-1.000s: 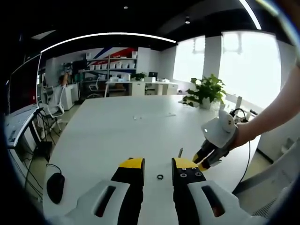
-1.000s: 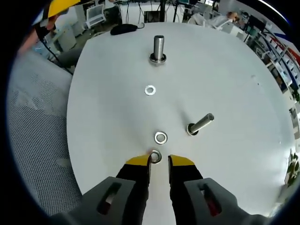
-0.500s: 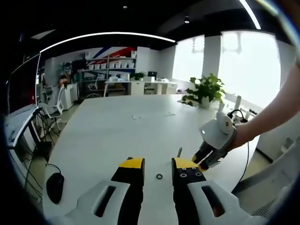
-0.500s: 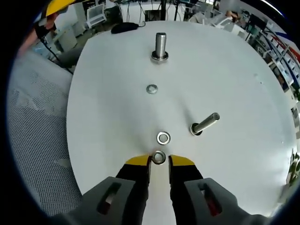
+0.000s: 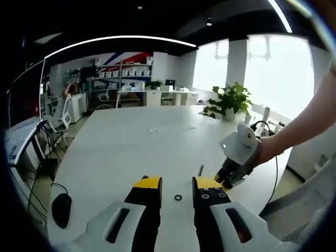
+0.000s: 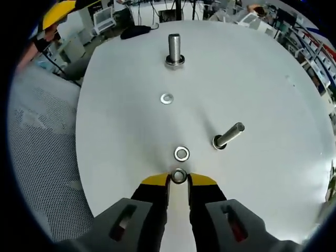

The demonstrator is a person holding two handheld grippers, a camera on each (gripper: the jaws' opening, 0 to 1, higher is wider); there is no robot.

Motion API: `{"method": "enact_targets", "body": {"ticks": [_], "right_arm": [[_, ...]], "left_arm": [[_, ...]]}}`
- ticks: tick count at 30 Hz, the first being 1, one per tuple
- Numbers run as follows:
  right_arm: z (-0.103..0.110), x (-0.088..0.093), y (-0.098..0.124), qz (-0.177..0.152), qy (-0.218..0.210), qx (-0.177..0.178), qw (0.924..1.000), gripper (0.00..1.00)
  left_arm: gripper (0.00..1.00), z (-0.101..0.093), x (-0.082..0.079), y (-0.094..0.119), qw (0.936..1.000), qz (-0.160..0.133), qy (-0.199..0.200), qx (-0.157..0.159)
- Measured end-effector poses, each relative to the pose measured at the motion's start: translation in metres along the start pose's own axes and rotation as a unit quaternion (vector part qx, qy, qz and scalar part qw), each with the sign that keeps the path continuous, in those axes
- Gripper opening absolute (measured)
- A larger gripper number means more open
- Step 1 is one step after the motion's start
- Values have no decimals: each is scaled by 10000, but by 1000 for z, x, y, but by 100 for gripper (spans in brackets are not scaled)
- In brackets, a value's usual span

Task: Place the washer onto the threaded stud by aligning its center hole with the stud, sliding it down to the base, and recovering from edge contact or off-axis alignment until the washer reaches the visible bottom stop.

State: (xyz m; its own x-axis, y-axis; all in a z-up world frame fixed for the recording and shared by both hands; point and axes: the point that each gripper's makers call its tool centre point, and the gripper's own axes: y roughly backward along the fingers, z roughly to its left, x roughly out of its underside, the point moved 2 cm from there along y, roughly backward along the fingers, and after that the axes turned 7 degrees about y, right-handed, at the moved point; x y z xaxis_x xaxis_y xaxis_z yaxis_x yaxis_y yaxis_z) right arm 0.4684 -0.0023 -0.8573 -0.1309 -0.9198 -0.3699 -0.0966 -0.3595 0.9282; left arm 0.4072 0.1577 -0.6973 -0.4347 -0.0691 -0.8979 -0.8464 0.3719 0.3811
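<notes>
Resting between the right gripper's [image 6: 178,180] parted jaws, a washer [image 6: 178,176] lies ungripped on the table [image 6: 126,121]; left gripper [image 5: 177,185] released

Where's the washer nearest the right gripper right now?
In the right gripper view, that washer lies on the white table between the right gripper tips, with a second washer just beyond.

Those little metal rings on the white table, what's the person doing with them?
A person holds a gripper in each hand. The right gripper has its fingers on either side of the nearest washer, which lies flat on the table. Two more washers lie beyond it. Nothing is threaded on yet: one stud stands at the far end, another off to the side. The left gripper hangs open over the table, holding nothing.
</notes>
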Motion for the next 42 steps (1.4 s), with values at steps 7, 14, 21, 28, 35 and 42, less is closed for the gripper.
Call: {"method": "enact_targets", "body": {"ticks": [7,14,21,28,35,42], "right_arm": [[1,0,0,-20,58,-6,10000,15],[1,0,0,54,91,-10,9999,14],[0,0,0,49,99,39,9999,14],[1,-1,0,88,171,82,9998,14],[-2,-3,4,19,116,108,9999,14],[-5,-8,10,-41,110,142,9998,14]], "left_arm": [[21,0,0,0,10000,-7,7,-8],[21,1,0,0,10000,-2,12,-17],[21,1,0,0,10000,1,20,-22],[21,2,0,0,10000,16,32,-31],[21,1,2,-1,10000,38,21,-24],[21,1,2,-1,10000,52,14,-26]]}}
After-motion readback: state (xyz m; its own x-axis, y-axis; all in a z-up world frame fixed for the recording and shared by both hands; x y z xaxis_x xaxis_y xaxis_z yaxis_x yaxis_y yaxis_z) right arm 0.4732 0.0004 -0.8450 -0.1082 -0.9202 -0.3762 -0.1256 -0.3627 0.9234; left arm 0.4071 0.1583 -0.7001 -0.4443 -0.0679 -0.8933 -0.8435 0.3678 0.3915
